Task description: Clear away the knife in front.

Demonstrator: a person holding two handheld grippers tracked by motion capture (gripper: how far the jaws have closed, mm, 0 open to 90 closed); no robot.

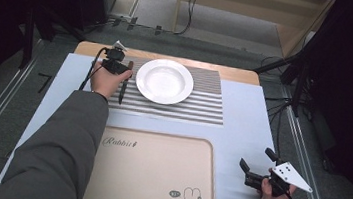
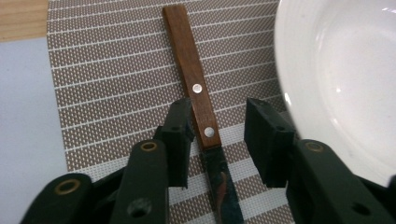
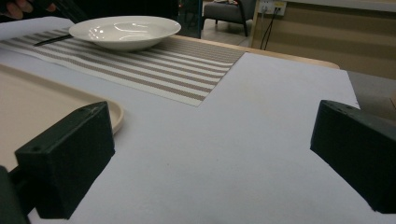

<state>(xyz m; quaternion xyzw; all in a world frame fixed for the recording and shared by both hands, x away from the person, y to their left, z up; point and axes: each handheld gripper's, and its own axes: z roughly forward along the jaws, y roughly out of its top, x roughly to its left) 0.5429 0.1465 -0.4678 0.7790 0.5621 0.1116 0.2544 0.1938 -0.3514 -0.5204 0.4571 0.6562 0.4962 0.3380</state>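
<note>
Left gripper [image 2: 217, 123] straddles the knife [image 2: 196, 88] on the striped mat [image 2: 112, 79] (beside the plate [image 2: 336, 70]); jaws apart, right pad not touching. Right gripper [image 3: 210, 163] hangs wide open, holding nothing.

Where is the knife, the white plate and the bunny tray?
knife [image 2: 195, 88], left gripper view, wooden handle.
white plate [image 1: 164, 81], high view, its centre.
bunny tray [image 1: 151, 174], high view, bare middle.

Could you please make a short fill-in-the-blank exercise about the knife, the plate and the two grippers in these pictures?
1. The knife has a handle made of ____.
2. The knife lies on the striped ____, beside the white plate.
3. The jaws of the left gripper stand on both sides of the ____.
4. The jaws of the right gripper are ____ and hold nothing.

Missing words: wood; placemat; knife; open
</note>
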